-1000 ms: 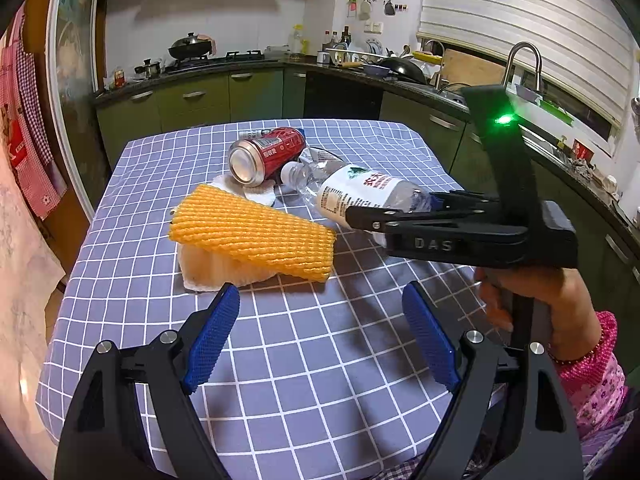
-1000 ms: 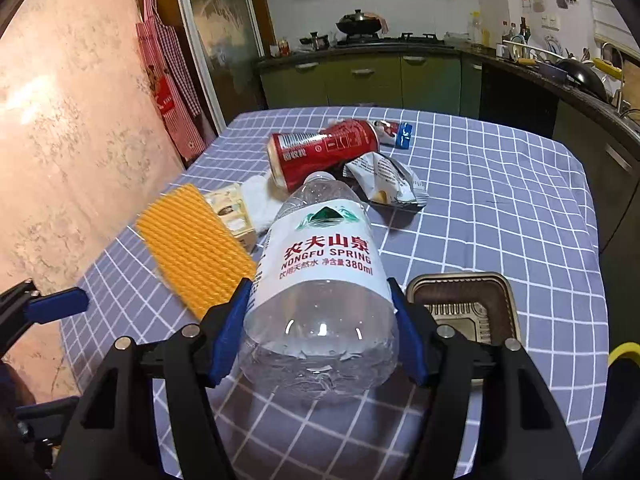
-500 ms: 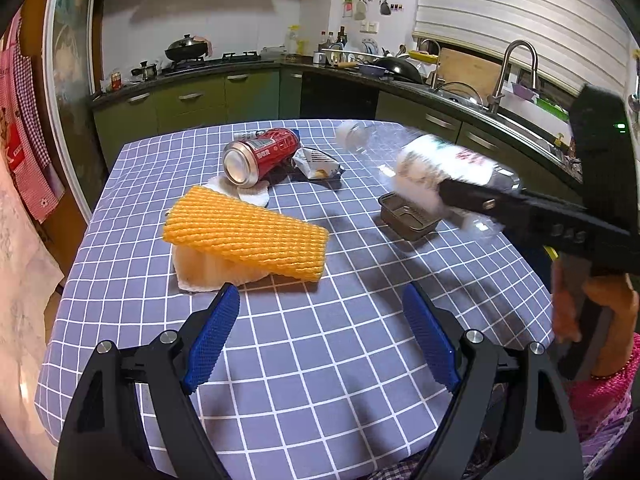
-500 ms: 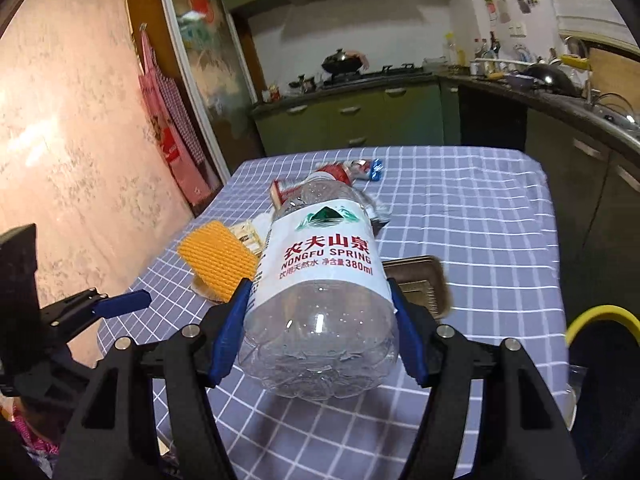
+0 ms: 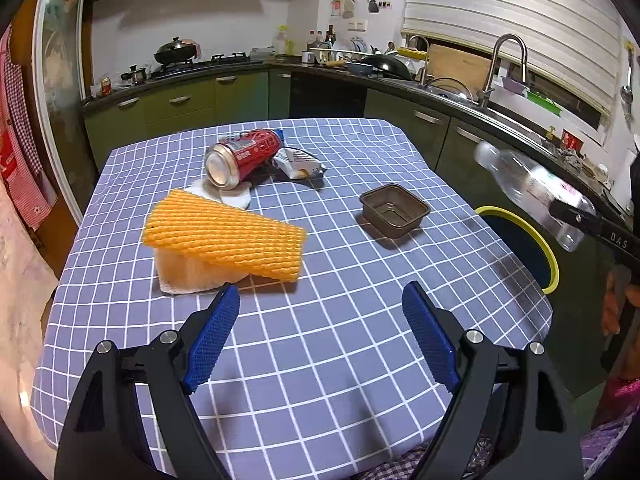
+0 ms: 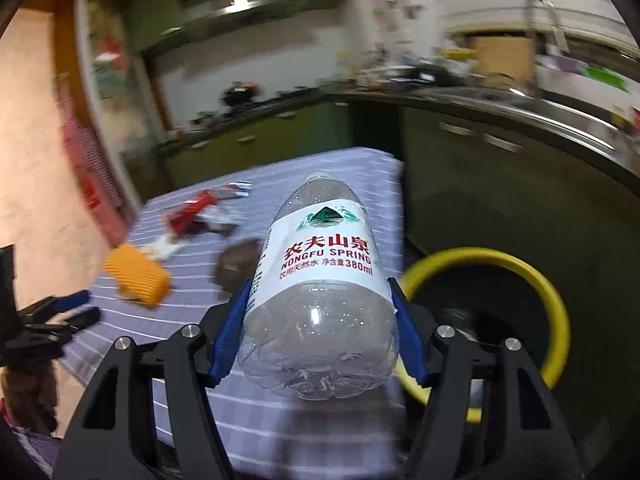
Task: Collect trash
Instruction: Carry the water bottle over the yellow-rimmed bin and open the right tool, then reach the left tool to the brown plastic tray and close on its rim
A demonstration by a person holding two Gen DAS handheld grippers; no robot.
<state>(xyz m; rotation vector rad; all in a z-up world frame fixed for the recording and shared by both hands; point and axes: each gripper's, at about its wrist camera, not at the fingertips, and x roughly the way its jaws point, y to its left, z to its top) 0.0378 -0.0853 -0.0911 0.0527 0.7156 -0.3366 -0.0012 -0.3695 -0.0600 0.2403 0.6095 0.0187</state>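
1. Table [image 5: 320, 360], checked cloth: orange foam net [image 5: 224, 236], red can [image 5: 240, 156], brown tray [image 5: 394, 210] lying on it.
2. Yellow-rimmed bin [image 6: 560, 320] beside table edge.
3. Right gripper [image 6: 320, 336] clamped on water bottle [image 6: 324, 280], held above bin's near rim.
4. Left gripper [image 5: 320, 340] jaws apart, empty, over table.

The water bottle [image 6: 320, 280] is clear, glossy plastic with a smooth white paper-like label, and the soda can [image 5: 240, 156] is shiny metal. The foam netting [image 5: 224, 236] looks soft and ribbed, the tray [image 5: 394, 210] is dull brown plastic. A matt checked cloth [image 5: 320, 360] covers the surface, and the left fingers [image 5: 212, 338] carry rough blue pads.
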